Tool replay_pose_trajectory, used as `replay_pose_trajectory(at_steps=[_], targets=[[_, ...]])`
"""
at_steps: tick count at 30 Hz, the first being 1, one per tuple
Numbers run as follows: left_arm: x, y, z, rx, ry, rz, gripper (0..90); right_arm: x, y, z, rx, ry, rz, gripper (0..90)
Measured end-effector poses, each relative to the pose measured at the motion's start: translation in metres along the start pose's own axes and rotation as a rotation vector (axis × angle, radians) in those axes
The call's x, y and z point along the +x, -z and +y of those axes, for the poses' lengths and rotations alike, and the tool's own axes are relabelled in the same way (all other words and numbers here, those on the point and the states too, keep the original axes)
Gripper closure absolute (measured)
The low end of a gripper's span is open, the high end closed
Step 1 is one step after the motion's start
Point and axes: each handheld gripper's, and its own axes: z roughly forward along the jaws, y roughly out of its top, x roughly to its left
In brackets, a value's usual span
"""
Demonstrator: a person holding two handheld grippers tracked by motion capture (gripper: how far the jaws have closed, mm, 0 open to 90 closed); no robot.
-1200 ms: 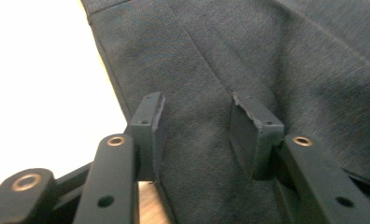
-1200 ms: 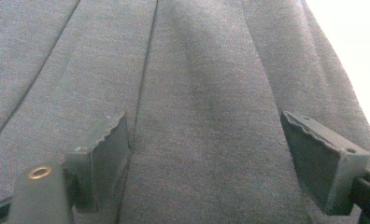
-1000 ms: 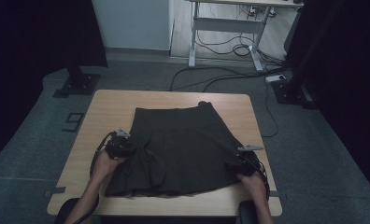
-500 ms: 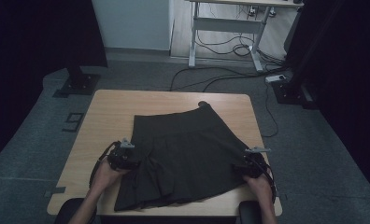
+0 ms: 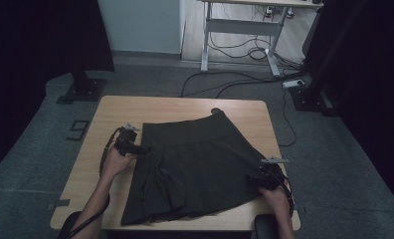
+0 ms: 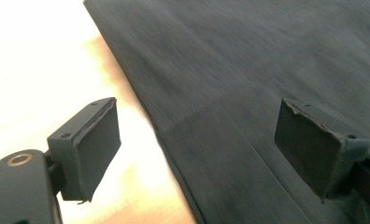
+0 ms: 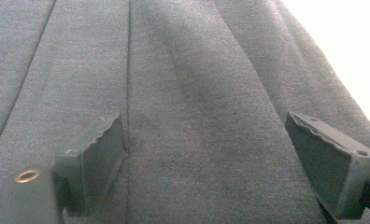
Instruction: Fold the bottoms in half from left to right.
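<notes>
My left gripper (image 5: 140, 148) has moved up along the skirt (image 5: 195, 164) since half a second ago, away from the hem and toward the waistband. Now it sits at the left side edge of the skirt. In the left gripper view its jaws stand wide open and hold nothing: the left jaw is over the bare table (image 6: 29, 70), the right jaw over the dark cloth, and the edge of the skirt (image 6: 248, 93) runs between them.

The skirt itself lies flat on the table (image 5: 175, 107) and reaches farther from me than before, so I judge it was just released and spread.

My right gripper (image 5: 257, 179) stays near the lower right corner. In the right gripper view its jaws are also wide open and empty, with the pleated cloth (image 7: 183, 107) lying between them and below.

Probably I am about to take a new hold, maybe for folding.
</notes>
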Motion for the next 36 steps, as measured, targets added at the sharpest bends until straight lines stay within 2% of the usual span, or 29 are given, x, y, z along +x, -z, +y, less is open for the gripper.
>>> replay_pose_trajectory(at_steps=[3, 8, 15, 19, 20, 21, 25, 32, 36], targets=[[0.007, -0.01, 0.007, 0.008, 0.015, 0.013, 13.3, 0.0, 0.0, 0.0, -0.001, 0.0, 0.0, 13.2], [0.019, -0.027, 0.012, 0.02, 0.042, 0.055, 4.7, 0.0, 0.0, 0.0, -0.003, 0.0, 0.002, 12.7], [0.03, -0.044, 0.013, 0.023, 0.076, 0.071, 1.2, 0.0, -0.001, -0.001, -0.007, 0.001, 0.002, 12.1], [0.032, -0.048, 0.01, 0.015, 0.071, 0.08, 2.3, 0.0, -0.002, -0.001, -0.016, 0.003, 0.004, 9.8], [0.032, -0.05, 0.009, 0.011, 0.064, 0.086, 1.1, 0.001, -0.002, -0.002, -0.018, 0.003, 0.005, 8.8], [0.031, -0.052, 0.007, 0.004, 0.038, 0.102, 0.4, 0.001, -0.002, -0.002, -0.018, 0.005, 0.003, 8.0], [0.031, -0.052, 0.004, -0.023, 0.028, 0.1, 0.0, 0.002, -0.003, -0.001, -0.014, 0.009, 0.003, 7.1], [0.03, -0.052, 0.001, -0.032, 0.043, 0.112, 0.0, 0.001, -0.003, -0.001, -0.009, 0.021, 0.014, 7.2], [0.03, -0.052, 0.001, -0.033, 0.043, 0.112, 0.0, 0.0, -0.001, 0.0, 0.001, 0.034, 0.039, 4.6]])
